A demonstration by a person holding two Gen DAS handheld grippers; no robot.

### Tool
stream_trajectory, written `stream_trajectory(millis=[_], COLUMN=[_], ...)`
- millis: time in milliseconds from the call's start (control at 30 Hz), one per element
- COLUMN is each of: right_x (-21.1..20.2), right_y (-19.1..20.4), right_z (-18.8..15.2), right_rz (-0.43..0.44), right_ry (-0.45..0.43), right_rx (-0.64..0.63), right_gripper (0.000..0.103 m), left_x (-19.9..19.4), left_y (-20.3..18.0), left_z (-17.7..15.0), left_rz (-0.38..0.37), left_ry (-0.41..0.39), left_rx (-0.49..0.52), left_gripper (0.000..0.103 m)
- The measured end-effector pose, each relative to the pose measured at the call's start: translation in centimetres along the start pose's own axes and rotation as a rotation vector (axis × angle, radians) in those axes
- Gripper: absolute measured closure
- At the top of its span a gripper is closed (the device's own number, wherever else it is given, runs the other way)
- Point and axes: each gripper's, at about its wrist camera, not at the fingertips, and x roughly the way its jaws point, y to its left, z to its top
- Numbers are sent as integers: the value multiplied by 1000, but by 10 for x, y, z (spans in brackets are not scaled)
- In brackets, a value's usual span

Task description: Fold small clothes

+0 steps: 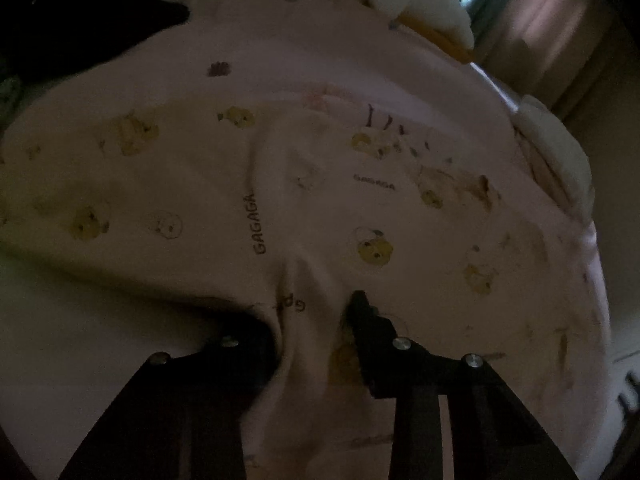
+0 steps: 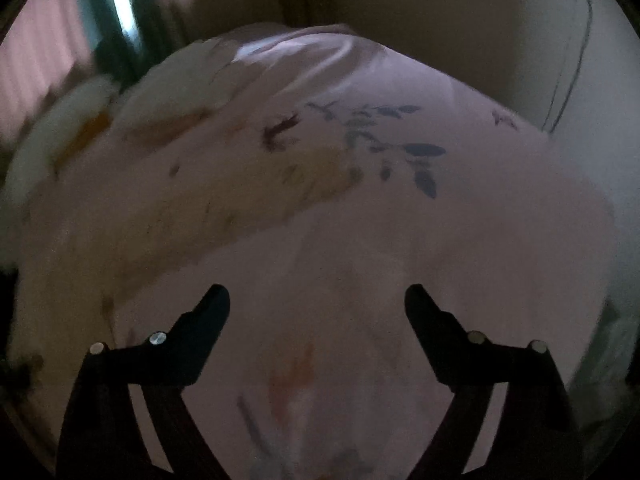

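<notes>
The left gripper (image 1: 312,320) pinches a fold of the cream bear-print garment (image 1: 256,184) spread ahead of it. The right gripper (image 2: 318,300), jaws wide and empty, hovers over the pink bedsheet (image 2: 460,240). One-sided pulling could bunch the cloth.

Cream bear-print garment (image 1: 248,184) lies spread, its near edge bunched.

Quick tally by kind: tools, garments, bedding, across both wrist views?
Tools: 2, left tool pinching the bear-print garment, right tool open
Light garments: 1, bear-print
Dark garments: 1, black item
Floral sheets: 1
Total: 5
</notes>
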Motion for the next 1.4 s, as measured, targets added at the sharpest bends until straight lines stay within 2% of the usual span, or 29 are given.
stream_trajectory(millis=[133, 233, 300, 367, 400, 467, 500, 567, 633, 800, 933, 967, 1033, 1133, 1200, 1233, 1400], right_x=[43, 89, 112, 141, 149, 151, 153, 157, 156, 142, 128, 124, 113, 92, 84, 78, 70], right_y=[-27, -37, -38, -41, -41, -33, -28, -21, -18, 4, 48, 65, 102, 176, 230, 257, 394], right_z=[46, 67, 70, 70, 70, 69, 69, 66, 65, 71, 87, 92, 100, 107, 107, 105, 83], right_rz=[117, 233, 220, 184, 191, 230, 244, 146, 167, 235, 378, 456, 548, 619, 702, 740, 863], right_ry=[54, 134, 182, 244, 247, 190, 177, 185, 162, 108, 95, 92, 83, 80, 95, 104, 177], right_rx=[180, 339, 414, 495, 524, 553, 543, 519, 544, 497, 450, 446, 399, 254, 171, 129, -92], right_gripper=[21, 38, 46, 49, 49, 52, 68, 97, 97, 97, 97, 97, 97, 97, 97, 97, 97], left_x=[-1, -3, -2, -1, -1, 2, 1, 3, 3, 3, 2, 0, 2, 1, 2, 2, 4], left_y=[7, 5, 8, 15, 17, 20, 22, 24, 26, 33, 30, 29, 27, 29, 31, 33, 39], left_z=[-7, -11, -10, -9, -10, -9, -9, -9, -7, -8, -9, -11, -10, -9, -9, -9, -11], left_rz=[-15, -8, -17, -44, -53, -72, -82, -100, -106, -137, -119, -110, -104, -109, -117, -117, -132], left_ry=[-53, -74, -92, -105, -107, -111, -112, -113, -114, -122, -136, -136, -138, -140, -141, -144, -148], left_rx=[-22, 9, 7, -14, -22, -47, -52, -66, -78, -116, -110, -104, -99, -105, -117, -130, -167], left_gripper=[75, 75, 75, 75, 75, 75, 75, 76, 79, 81, 81, 81, 81, 82, 84, 88, 90])
